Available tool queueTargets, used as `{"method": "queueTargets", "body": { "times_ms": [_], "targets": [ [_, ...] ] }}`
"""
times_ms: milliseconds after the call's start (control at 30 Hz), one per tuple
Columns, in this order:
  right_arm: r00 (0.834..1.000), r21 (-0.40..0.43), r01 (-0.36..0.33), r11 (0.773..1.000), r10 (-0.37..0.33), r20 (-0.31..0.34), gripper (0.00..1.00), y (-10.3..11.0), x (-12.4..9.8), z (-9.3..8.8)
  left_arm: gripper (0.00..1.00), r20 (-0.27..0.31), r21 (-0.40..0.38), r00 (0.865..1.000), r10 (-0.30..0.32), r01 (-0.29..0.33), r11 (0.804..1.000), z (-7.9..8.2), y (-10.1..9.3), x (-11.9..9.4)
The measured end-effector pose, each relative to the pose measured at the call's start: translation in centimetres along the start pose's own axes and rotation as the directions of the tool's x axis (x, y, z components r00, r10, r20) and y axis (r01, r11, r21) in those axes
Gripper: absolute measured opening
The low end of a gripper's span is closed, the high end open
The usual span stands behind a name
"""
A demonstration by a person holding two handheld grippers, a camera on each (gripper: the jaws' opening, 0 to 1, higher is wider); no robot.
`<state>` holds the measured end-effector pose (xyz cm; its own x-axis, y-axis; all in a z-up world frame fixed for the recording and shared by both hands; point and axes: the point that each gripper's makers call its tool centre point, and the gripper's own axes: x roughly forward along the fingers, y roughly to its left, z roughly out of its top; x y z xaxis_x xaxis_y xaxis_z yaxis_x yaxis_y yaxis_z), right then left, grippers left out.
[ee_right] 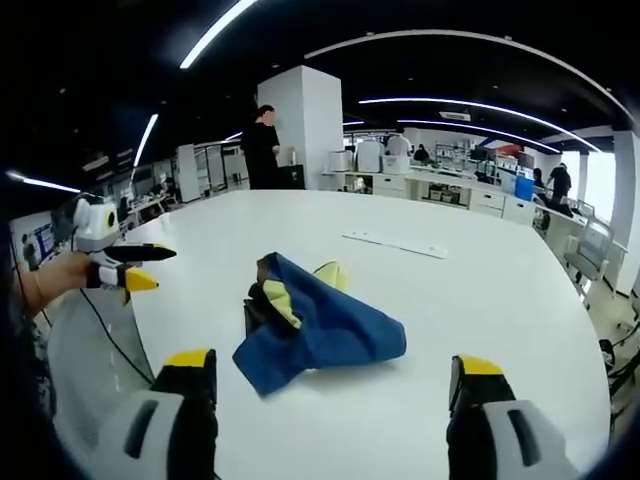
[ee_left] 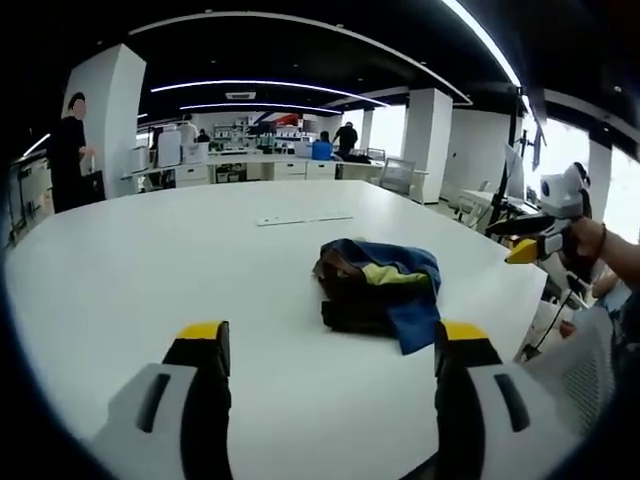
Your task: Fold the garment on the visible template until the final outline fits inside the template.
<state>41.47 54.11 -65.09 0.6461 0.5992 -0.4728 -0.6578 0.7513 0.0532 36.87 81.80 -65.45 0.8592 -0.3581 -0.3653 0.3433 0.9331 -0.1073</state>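
Garment [ee_left: 380, 295], crumpled blue/yellow/dark heap, lies on white worktop [ee_left: 150, 270], ahead of left hand-held gripper [ee_left: 330, 345] & a bit to its right, well clear of the jaws. Left hand-held gripper: jaws wide apart, nothing held. In right gripper view the garment [ee_right: 315, 325] sits ahead of right hand-held gripper [ee_right: 335, 370], slightly left of centre, not touching. Right hand-held gripper: wide apart too, empty. Pale strips on worktop [ee_right: 395, 243] beyond the garment, well apart from it. People standing in bkgd.

Crumpled blue garment [ee_right: 322, 331] on white table [ee_right: 500, 290], between wide-open right claw [ee_right: 335, 385] jaws.
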Motion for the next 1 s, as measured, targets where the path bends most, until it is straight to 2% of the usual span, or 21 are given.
{"method": "queueTargets", "body": {
  "times_ms": [400, 733, 1000],
  "targets": [
    [0.997, -0.047, -0.076, 0.996, 0.076, 0.001, 0.88, 1.2, 2.6, 1.5, 0.68, 0.036, -0.002, 0.998, -0.060, 0.060, 0.998, 1.5, -0.1, 3.0],
    [0.989, -0.070, -0.151, 0.986, 0.150, -0.016, 0.79, 2.8, 5.2, 1.9, 0.61, -0.008, 0.018, 0.994, -0.108, 0.108, 0.994, 0.5, -0.4, 5.6],
    [0.979, -0.079, -0.204, 0.976, 0.204, -0.015, 0.72, 3.6, 7.7, 3.1, 0.56, -0.039, 0.023, 0.989, -0.142, 0.142, 0.990, 0.0, -0.6, 7.9]
  ]
}}
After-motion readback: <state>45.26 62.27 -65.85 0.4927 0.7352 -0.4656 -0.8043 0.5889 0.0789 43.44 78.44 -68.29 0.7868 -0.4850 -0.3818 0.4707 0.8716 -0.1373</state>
